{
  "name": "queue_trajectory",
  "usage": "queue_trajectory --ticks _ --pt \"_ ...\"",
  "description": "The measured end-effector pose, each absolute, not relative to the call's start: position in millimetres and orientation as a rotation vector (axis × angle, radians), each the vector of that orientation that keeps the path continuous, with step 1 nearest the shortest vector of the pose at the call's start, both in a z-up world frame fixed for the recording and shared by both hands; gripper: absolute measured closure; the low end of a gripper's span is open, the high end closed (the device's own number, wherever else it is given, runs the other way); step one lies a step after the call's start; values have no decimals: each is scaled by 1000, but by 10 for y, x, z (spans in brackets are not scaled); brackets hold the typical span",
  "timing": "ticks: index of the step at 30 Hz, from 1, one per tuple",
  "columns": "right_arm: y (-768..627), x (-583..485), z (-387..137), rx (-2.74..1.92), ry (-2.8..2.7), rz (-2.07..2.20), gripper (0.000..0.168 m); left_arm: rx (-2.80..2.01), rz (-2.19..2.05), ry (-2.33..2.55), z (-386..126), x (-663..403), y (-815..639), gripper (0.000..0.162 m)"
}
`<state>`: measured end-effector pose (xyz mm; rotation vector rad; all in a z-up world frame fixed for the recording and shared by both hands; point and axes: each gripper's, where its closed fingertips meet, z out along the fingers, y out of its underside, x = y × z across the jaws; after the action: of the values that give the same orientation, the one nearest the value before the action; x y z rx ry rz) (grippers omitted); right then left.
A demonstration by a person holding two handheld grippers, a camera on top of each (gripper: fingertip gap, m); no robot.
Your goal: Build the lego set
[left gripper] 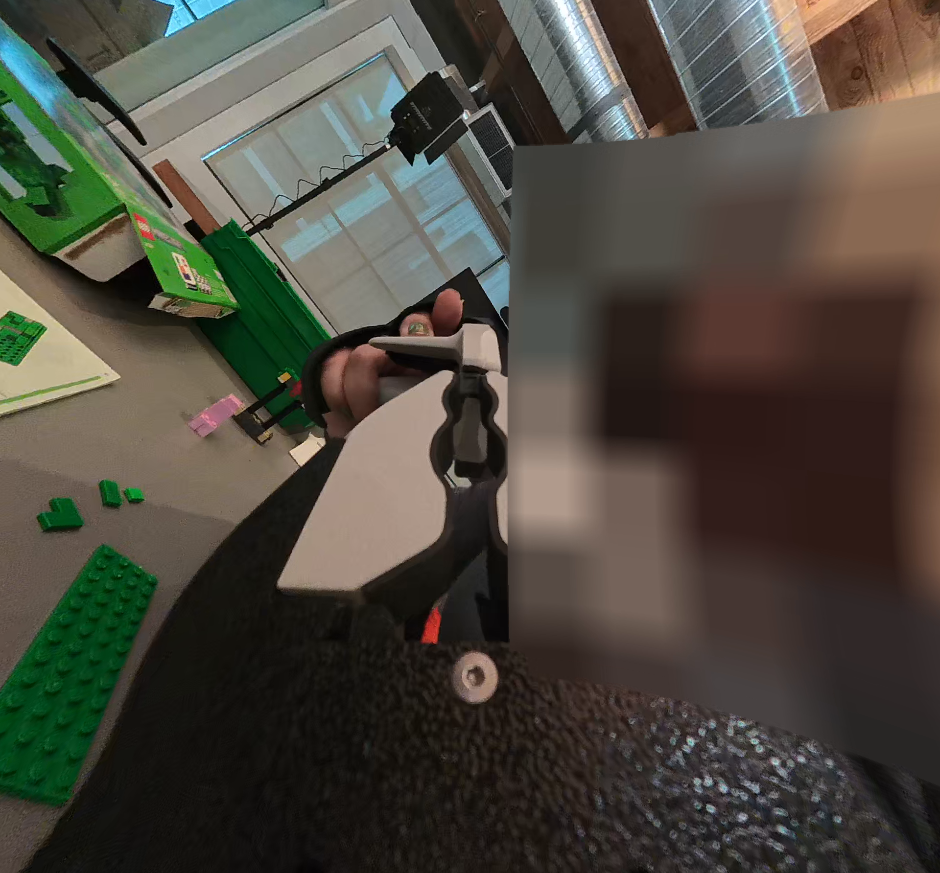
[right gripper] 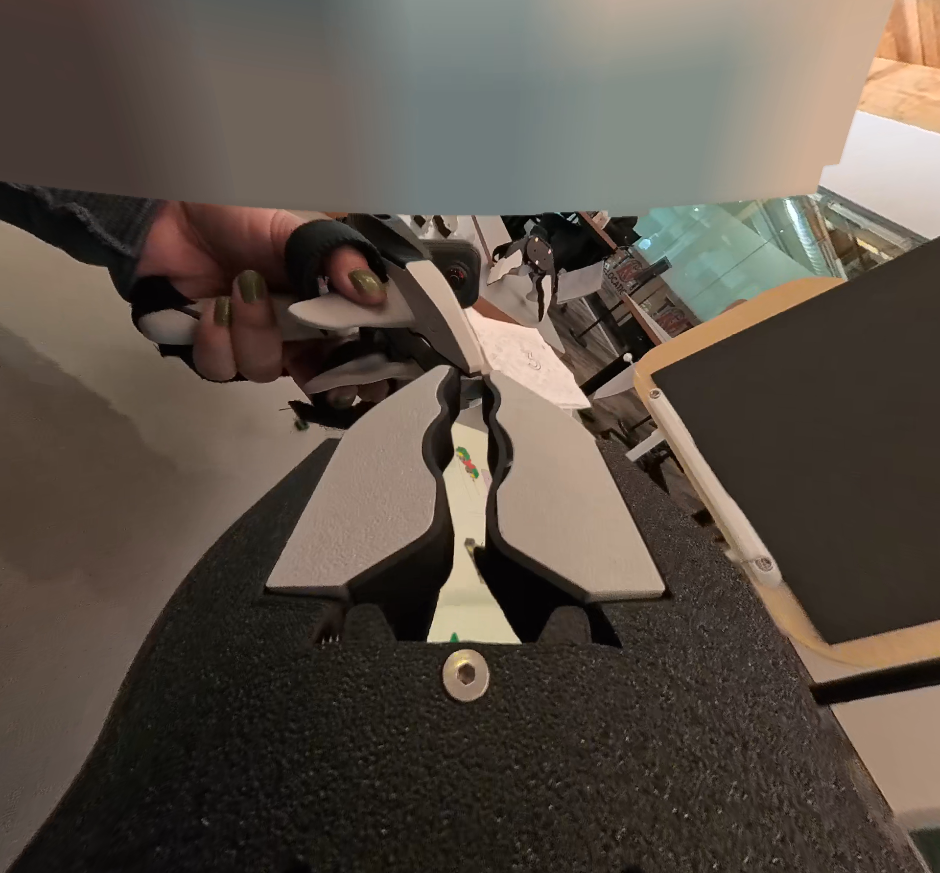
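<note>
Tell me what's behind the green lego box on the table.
Behind the lego box a dark curved monitor leans, partly hidden by it; beyond are a white wall and windows. The monitor's base is covered, so its stand cannot be seen.

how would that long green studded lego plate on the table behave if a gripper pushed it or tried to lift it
The green plate lies flat on the grey table, so a push would probably slide it rather than tip or roll it. It looks thin and rigid, likely light. Its low edge could make gripping from above awkward.
</note>
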<state>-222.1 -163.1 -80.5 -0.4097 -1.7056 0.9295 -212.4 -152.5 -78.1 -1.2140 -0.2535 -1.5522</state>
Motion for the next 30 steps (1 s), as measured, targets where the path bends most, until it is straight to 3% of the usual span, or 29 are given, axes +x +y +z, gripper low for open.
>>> queue_trajectory --ticks 5,10,16,25,30 --pt "-1198 -2009 -1001 -592 -1761 834 160 -1226 -1400 -351 -892 -2420 -1575 141" --pt "-640 -1570 -1753 -1011 -2135 674 160 -1495 -939 -305 -1130 -2671 -1722 142" --pt "-433 -1305 -2304 -1172 -2490 324 161 -1603 -715 -252 -1202 -2765 -1835 142" --pt "-342 -1380 -2578 -1164 -2781 115 161 -1655 -596 -203 -1240 -2762 -1923 143" --pt "-314 -1376 -2635 -1194 -2834 60 161 -1690 -529 -186 -1289 -2790 -1973 155"
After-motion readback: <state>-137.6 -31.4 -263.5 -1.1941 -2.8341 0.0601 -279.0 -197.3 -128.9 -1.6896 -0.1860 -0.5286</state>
